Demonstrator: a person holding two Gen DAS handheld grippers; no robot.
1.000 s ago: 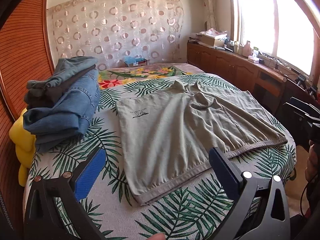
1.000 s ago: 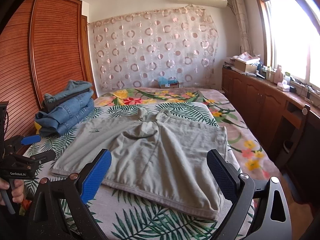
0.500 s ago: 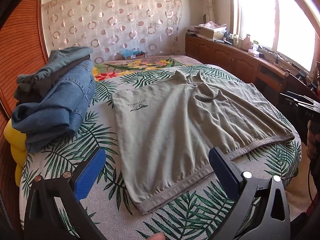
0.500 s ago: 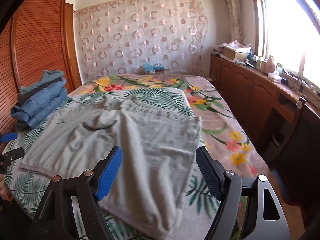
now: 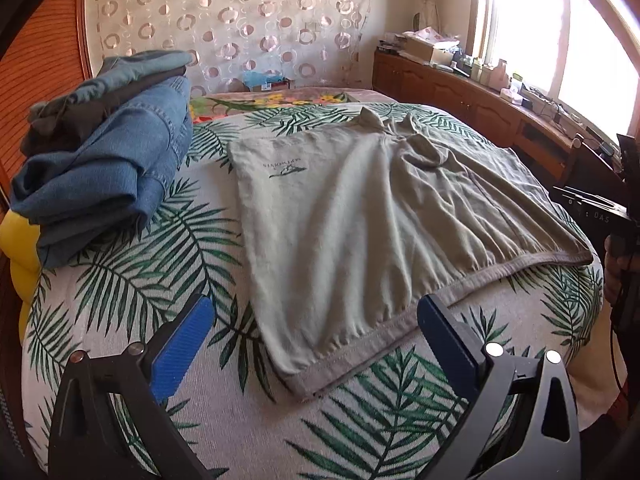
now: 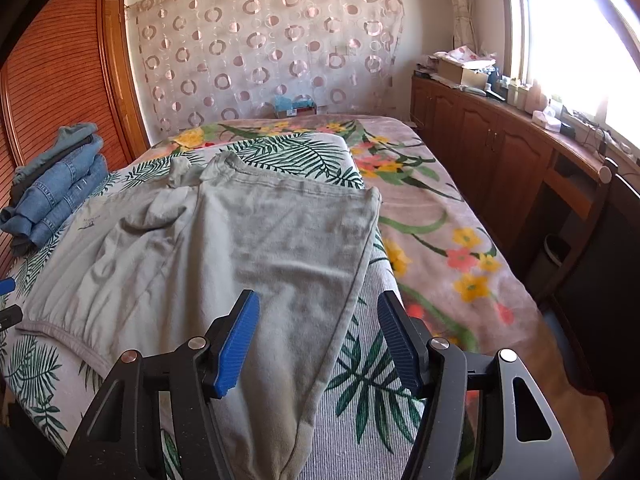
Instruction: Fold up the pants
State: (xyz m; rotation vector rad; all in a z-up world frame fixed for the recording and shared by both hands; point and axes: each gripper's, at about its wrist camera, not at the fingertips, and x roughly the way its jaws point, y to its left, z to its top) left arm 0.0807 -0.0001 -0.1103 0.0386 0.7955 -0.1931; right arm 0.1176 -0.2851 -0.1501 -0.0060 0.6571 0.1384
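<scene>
The bed [image 5: 132,280] fills both views, its woven cover printed with green palm fronds. Ahead of both pairs of fingers lie the pants [image 5: 360,220], soft grey-green cloth spread flat and creased, with a ribbed waistband. The small printed logo on them is too blurred to read. Beyond the left fingers [image 5: 182,346] sits a stack of folded jeans [image 5: 104,176], thick denim. The left gripper [image 5: 316,340] is spread wide above the waistband, gripping nothing. The right gripper [image 6: 318,340] is closing, one pant leg's edge between its fingers [image 6: 236,338], pads not yet pressing.

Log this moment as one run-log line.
phase: pre-grasp | pants: flat on bed | left gripper: open, empty | right gripper: closing over pants corner
</scene>
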